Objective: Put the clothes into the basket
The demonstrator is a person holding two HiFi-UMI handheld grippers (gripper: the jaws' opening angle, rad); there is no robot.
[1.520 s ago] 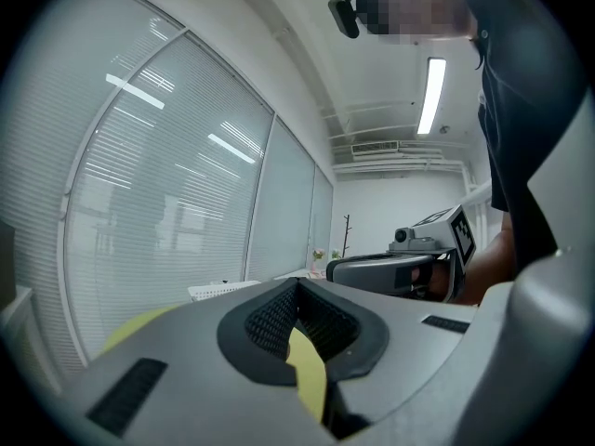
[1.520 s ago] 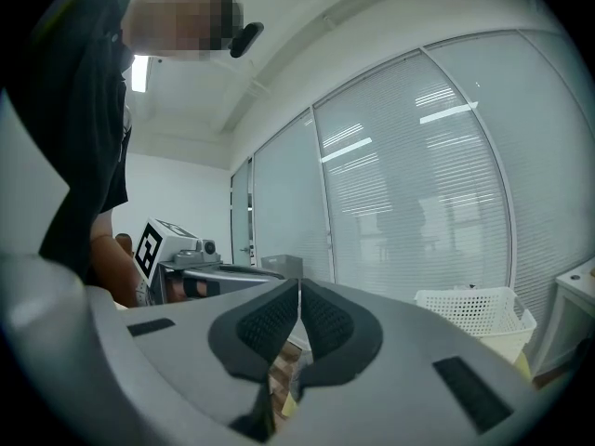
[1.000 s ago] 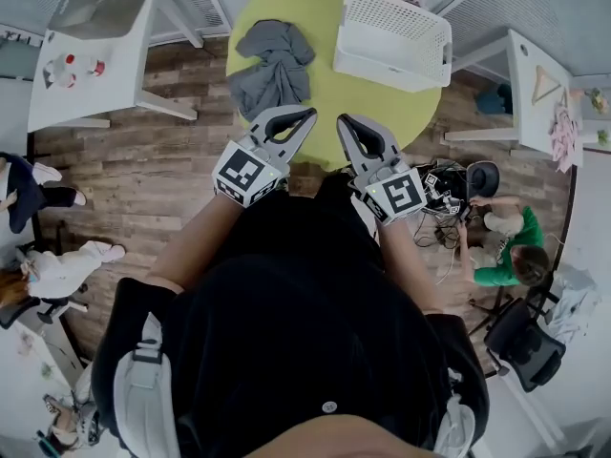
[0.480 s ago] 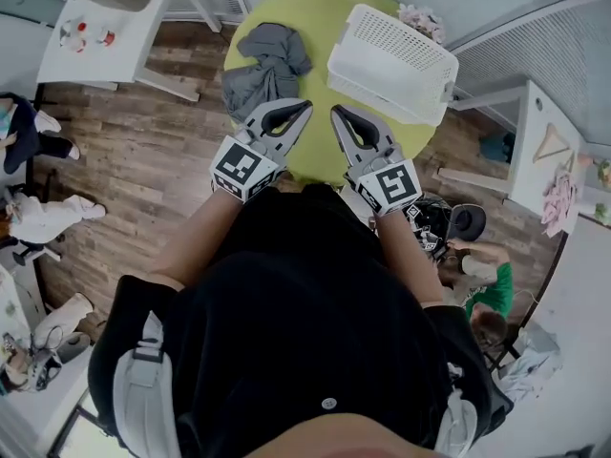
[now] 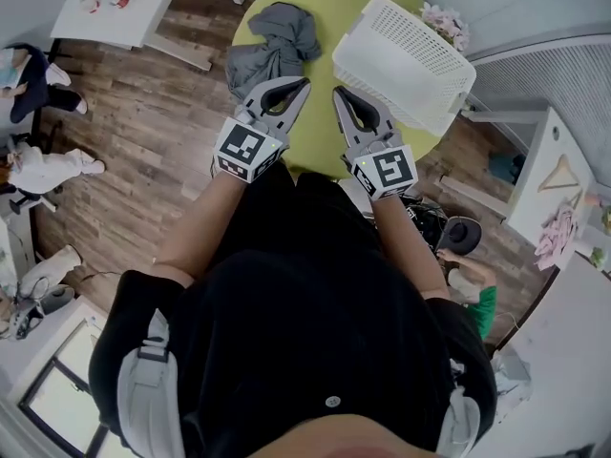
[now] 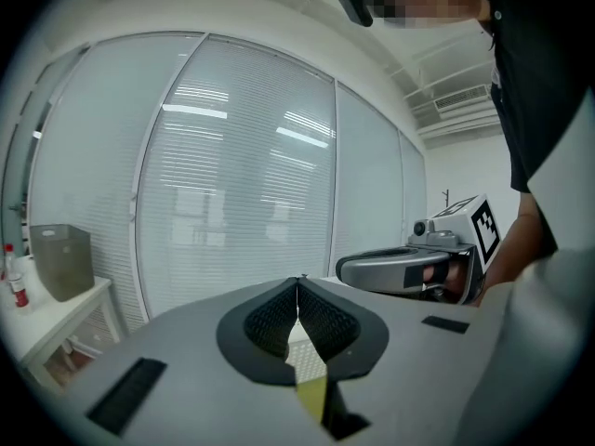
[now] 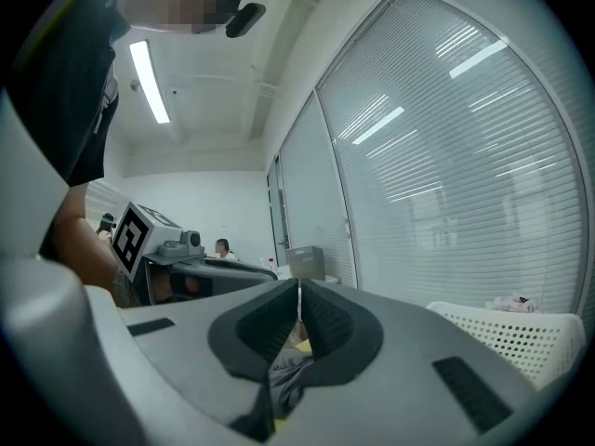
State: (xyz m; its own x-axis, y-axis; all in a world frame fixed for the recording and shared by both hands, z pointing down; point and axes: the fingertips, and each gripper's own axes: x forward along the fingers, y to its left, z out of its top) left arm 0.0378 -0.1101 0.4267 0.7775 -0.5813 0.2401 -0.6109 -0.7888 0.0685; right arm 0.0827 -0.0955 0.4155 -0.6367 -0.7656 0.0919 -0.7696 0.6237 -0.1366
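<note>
A crumpled grey garment [image 5: 277,46] lies on the far left part of the round green table [image 5: 320,132]. An empty white slatted basket [image 5: 406,60] stands on the table's right side. My left gripper [image 5: 304,82] hovers over the table's near part, just right of the garment, shut and holding nothing. My right gripper [image 5: 336,92] is beside it, left of the basket, also shut and empty. In the left gripper view the jaws [image 6: 299,279] meet at the tips. In the right gripper view the closed jaws [image 7: 298,284] point past the basket [image 7: 507,334], with grey cloth [image 7: 288,370] showing below them.
A white side table [image 5: 124,8] with small bottles stands at the far left and another white table [image 5: 554,179] with a hanger at the right. People sit on the wooden floor at the left [image 5: 38,170] and right [image 5: 473,294]. Blinds line the windows behind.
The view has swung, so table, garment and basket sit differently in frame. Both grippers stay side by side over the near table edge, still shut.
</note>
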